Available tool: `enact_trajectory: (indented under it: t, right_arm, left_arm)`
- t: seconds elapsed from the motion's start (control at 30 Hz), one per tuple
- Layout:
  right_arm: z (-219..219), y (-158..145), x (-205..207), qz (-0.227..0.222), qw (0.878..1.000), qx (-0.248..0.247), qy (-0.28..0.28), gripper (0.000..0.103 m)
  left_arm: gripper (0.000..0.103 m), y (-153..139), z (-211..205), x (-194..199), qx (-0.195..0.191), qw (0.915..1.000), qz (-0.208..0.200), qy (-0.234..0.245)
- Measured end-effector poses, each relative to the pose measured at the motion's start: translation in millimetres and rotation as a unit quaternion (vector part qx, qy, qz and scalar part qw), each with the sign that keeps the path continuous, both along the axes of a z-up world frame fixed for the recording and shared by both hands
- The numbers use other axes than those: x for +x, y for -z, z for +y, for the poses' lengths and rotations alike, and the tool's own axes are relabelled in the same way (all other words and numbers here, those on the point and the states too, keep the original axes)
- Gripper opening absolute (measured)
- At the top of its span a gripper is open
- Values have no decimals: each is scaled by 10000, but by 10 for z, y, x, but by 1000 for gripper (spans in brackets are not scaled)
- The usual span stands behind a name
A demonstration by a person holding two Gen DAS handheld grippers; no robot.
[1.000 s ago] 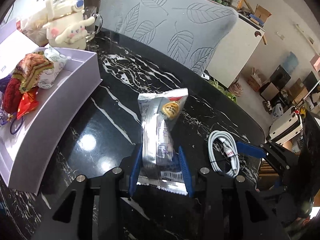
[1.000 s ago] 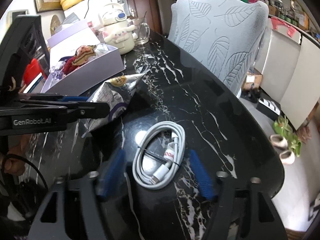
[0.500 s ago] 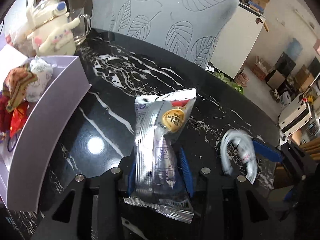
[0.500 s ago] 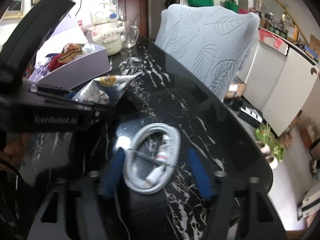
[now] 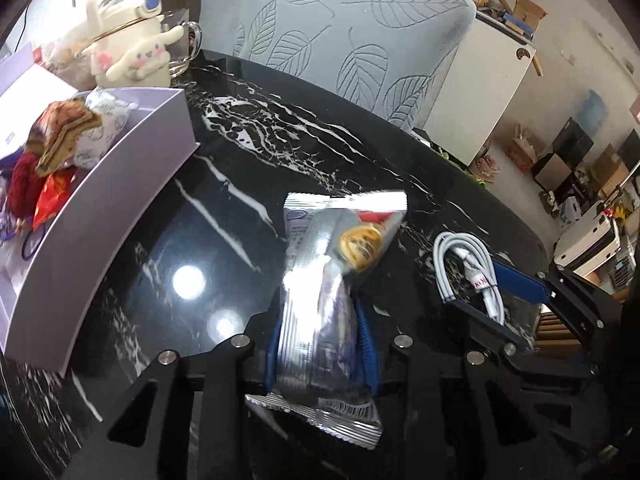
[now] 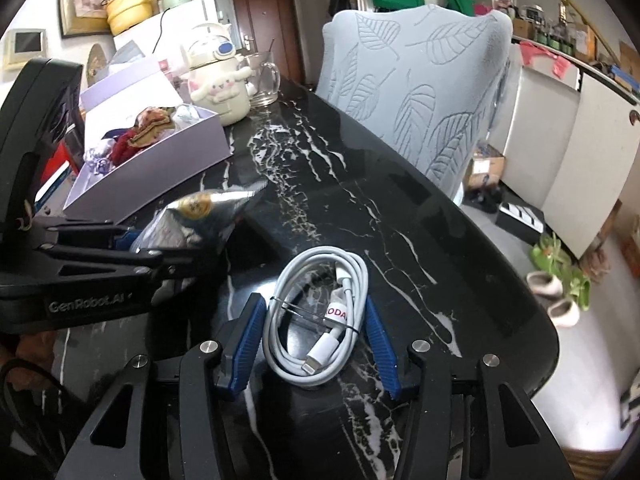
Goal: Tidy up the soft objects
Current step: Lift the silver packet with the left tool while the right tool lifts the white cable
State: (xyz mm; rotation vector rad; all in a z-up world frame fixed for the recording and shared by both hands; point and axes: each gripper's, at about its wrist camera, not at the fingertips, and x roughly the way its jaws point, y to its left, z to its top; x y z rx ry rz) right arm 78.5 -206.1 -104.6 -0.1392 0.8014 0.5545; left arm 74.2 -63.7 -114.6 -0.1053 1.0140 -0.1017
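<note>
A black marble table with white veins carries everything. A grey leaf-patterned chair stands at its far edge. A lilac box lies along the left edge, holding a heap of soft things: a red knit piece, a patterned cloth and a white printed pouch. Past the box, near the far left corner, stand a cream cartoon-dog jug and a glass mug, just beside each other.

The left gripper pinches a silver snack packet between its blue pads, which press on its lower half; the packet's top end sticks up and forward, clear of the table, with a yellow round mark near the top. It is held over the middle of the table, to the right of the box.

The right gripper has its jaws closing around a coiled white cable, which lies between the pads toward the right edge. The right pad is against the coil; the left pad is just beside it.
</note>
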Motion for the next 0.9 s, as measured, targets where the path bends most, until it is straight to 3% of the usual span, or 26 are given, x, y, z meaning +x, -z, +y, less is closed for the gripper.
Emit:
enact_trajectory:
  t: [0.5, 0.9]
  right_arm:
    - [240, -84, -216, -32, 9992, 49, -403, 50]
    - [670, -193, -406, -30, 9932, 254, -1132, 50]
  left_arm:
    - [30, -137, 260, -454, -108, 9989, -155, -431]
    - [30, -308, 610, -835, -213, 9947, -305, -955]
